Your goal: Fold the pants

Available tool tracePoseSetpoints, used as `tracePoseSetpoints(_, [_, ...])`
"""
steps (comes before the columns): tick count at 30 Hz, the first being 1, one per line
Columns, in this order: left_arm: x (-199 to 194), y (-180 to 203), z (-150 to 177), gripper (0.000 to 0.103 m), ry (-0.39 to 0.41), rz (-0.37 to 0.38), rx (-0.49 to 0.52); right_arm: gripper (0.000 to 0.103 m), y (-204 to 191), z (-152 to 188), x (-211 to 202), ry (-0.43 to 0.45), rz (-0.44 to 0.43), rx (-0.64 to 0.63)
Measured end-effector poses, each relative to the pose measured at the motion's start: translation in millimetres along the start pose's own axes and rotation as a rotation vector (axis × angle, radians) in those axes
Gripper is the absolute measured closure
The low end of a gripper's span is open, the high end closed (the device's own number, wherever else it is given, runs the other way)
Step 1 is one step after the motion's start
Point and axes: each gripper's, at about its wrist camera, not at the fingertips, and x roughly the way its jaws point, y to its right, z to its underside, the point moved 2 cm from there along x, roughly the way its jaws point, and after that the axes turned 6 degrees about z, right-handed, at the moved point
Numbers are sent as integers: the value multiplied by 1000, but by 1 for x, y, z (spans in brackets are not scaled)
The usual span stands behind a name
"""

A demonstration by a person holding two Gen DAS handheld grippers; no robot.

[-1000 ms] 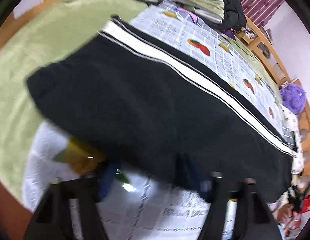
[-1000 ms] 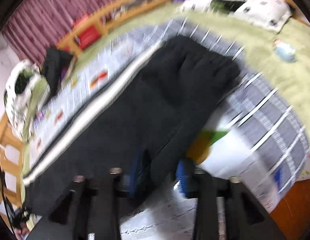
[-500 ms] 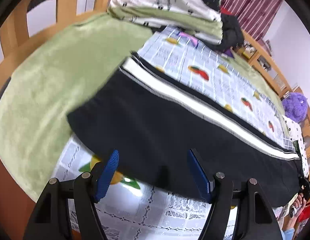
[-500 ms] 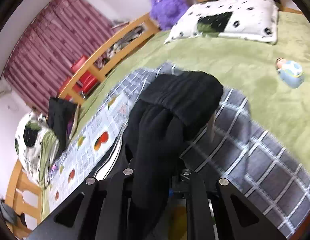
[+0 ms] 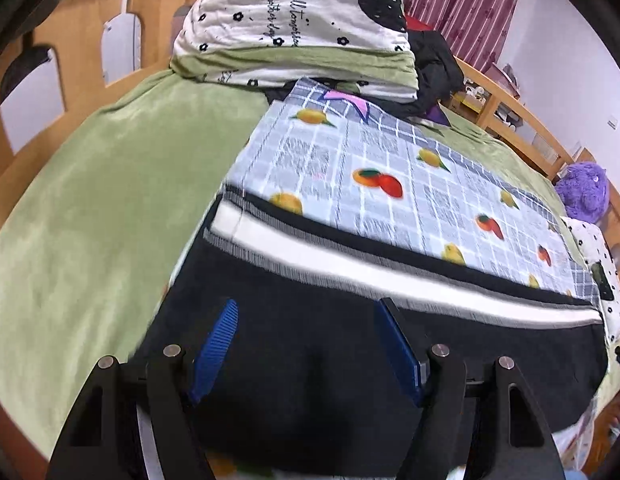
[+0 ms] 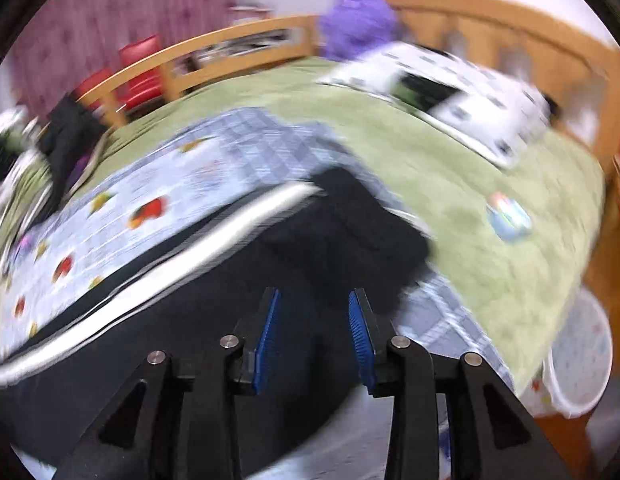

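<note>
Black pants (image 5: 310,344) with a white side stripe (image 5: 349,272) lie flat and lengthwise on a fruit-print grey checked sheet (image 5: 389,168). My left gripper (image 5: 306,340) is open, its blue pads spread above the black cloth near the leg end. In the blurred right wrist view the pants (image 6: 230,312) lie with the waistband (image 6: 361,216) at the far end. My right gripper (image 6: 313,320) is open just above the black cloth, holding nothing.
A green blanket (image 5: 90,208) covers the bed. Folded bedding (image 5: 294,28) and dark clothes (image 5: 433,60) sit at one end. A white spotted pillow (image 6: 449,96), a purple plush (image 6: 357,16) and a small toy (image 6: 507,216) lie by the wooden rail (image 6: 489,20).
The right gripper was shut on the waist part of the pants and has let go and opened. Both grippers have moved in over the flat pants.
</note>
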Motion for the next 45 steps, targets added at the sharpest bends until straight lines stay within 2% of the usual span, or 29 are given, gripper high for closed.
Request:
tracePoseSetpoints(3, [20,-11,-21,34,11,-19,-19,55,-60,1,-15,16,-49,-145])
tracePoseSetpoints(7, [46,-27,-40,34,21,-42,-42,55,-131,14,-8,6,-101,-281])
tracePoseSetpoints(10, [69,-40,-52,36,7,-67,-66,55,-165,21,1,3,-126,-338])
tracePoseSetpoints(12, [82,-47,-55,42,-11,-96,-77,55,-184,25,5,-2,-141,-364])
tracePoseSetpoints(14, [95,-51,-56,59,-44,-104,-76,55,-199,27,12,-8,-156,-386])
tracePoseSetpoints(15, [102,-52,-55,68,-60,-136,-60,55,-206,27,14,-7,-166,-396])
tracePoseSetpoints(16, [103,-52,-55,80,-59,-148,-39,55,-213,27,15,-5,-174,-406])
tracePoseSetpoints(17, [102,-52,-55,82,-45,-118,-27,55,-220,27,17,-5,-185,-420])
tracePoseSetpoints(21, [85,-68,-56,83,26,-35,-111,55,-245,26,27,3,-217,-502])
tracePoseSetpoints(28, [90,-73,-53,82,6,-6,-145,51,-294,27,51,-7,-306,-690])
tracePoseSetpoints(32, [85,-75,-54,82,12,22,-140,53,-315,44,77,-79,-309,-881])
tracePoseSetpoints(33, [83,-75,-54,82,16,29,-138,53,-316,45,78,-68,-313,-905])
tracePoseSetpoints(34, [82,-76,-53,82,16,35,-141,59,-316,45,78,-62,-328,-923])
tracePoseSetpoints(35, [81,-77,-52,82,20,45,-148,82,-317,44,77,-73,-340,-933])
tracePoseSetpoints(36, [80,-78,-52,82,24,53,-155,98,-318,43,76,-75,-340,-939])
tracePoseSetpoints(40, [76,-79,-53,82,39,69,-175,100,-317,48,70,-25,-332,-988])
tracePoseSetpoints(43, [74,-78,-57,82,51,66,-176,100,-310,32,59,20,-375,-920])
tracePoseSetpoints(45, [79,-76,-57,82,52,43,-167,100,-310,27,65,15,-390,-869])
